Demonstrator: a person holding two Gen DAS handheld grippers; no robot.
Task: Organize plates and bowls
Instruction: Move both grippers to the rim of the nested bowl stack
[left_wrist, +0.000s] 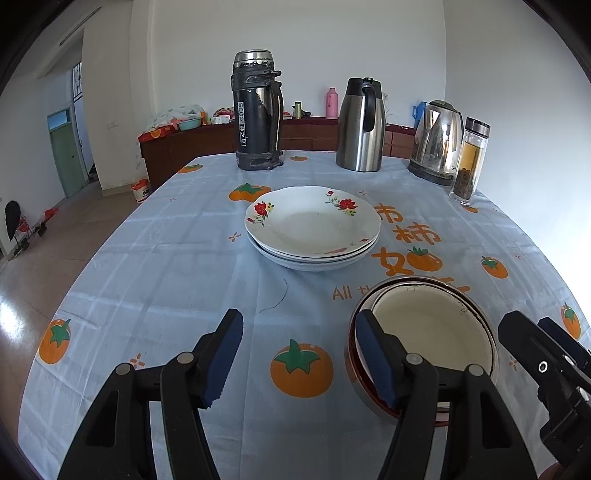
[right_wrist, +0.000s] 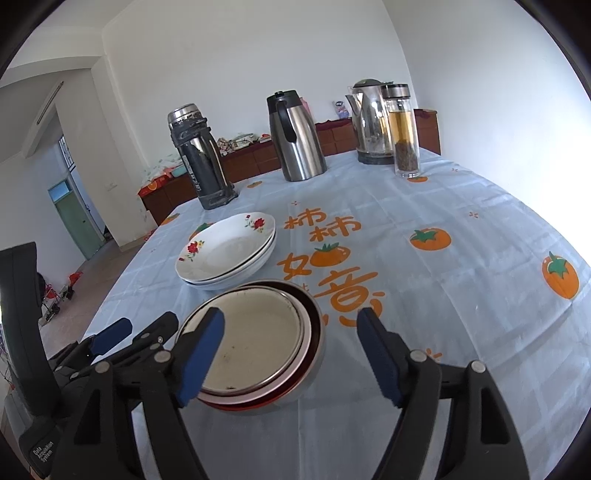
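A stack of white floral plates (left_wrist: 313, 226) sits mid-table; it also shows in the right wrist view (right_wrist: 227, 251). Nested metal bowls with a cream inside and red outer wall (left_wrist: 432, 328) stand nearer, also seen in the right wrist view (right_wrist: 255, 339). My left gripper (left_wrist: 301, 356) is open and empty, its right finger (left_wrist: 376, 362) beside the bowls' left rim. My right gripper (right_wrist: 291, 354) is open and empty, its left finger (right_wrist: 201, 354) over the bowls' near-left rim. The right gripper shows at the right edge of the left wrist view (left_wrist: 546, 354); the left gripper shows in the right wrist view (right_wrist: 122, 336).
A light blue tablecloth with orange persimmons (left_wrist: 177, 258) covers the table. At the far edge stand a black thermos (left_wrist: 256, 110), a steel carafe (left_wrist: 361, 125), an electric kettle (left_wrist: 437, 142) and a glass tea bottle (left_wrist: 469, 160). A sideboard (left_wrist: 177, 147) lies behind.
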